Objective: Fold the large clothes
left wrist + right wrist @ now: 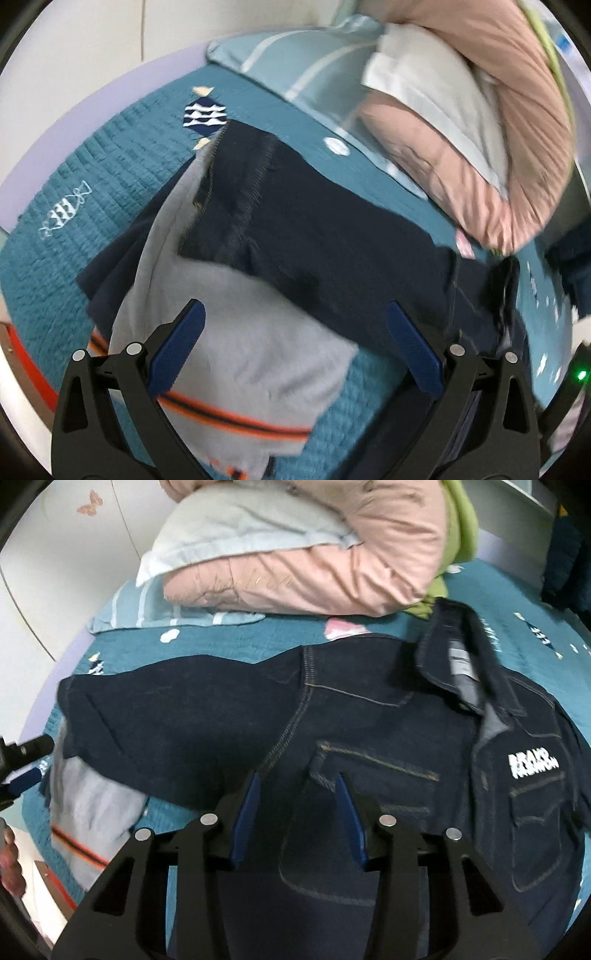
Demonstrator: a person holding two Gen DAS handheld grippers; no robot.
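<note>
- Where the left wrist view looks down at the bed, the left gripper (295, 343) stands with its blue fingers (181, 347) spread wide and nothing between them, above a grey garment (240, 332) with an orange and dark stripe (236, 413) near its lower edge.
- A dark denim jacket (332, 251) lies partly over that grey cloth, one stitched seam running up its left part.
- Both rest on a teal quilted bedspread (92, 166) with small printed patches.
- Behind them sit a light blue striped pillow (306, 66) and a pink duvet (480, 129), blurred in this view.
- In the right wrist view, the right gripper (297, 812) holds its fingers (245, 816) at a middling gap just over the jacket's (221, 720) front; whether the pads touch the denim I cannot tell, and they do not appear to pinch it.
- The jacket is spread across the bedspread (240, 635), collar (458, 657) toward the right, a white printed logo (532, 764) on its chest and a pocket (373, 775) just ahead of the fingertips.
- The grey garment (92, 805) shows at the left, tucked under the denim.
- The pink duvet (314, 561) and a green cloth (458, 531) sit behind.
</note>
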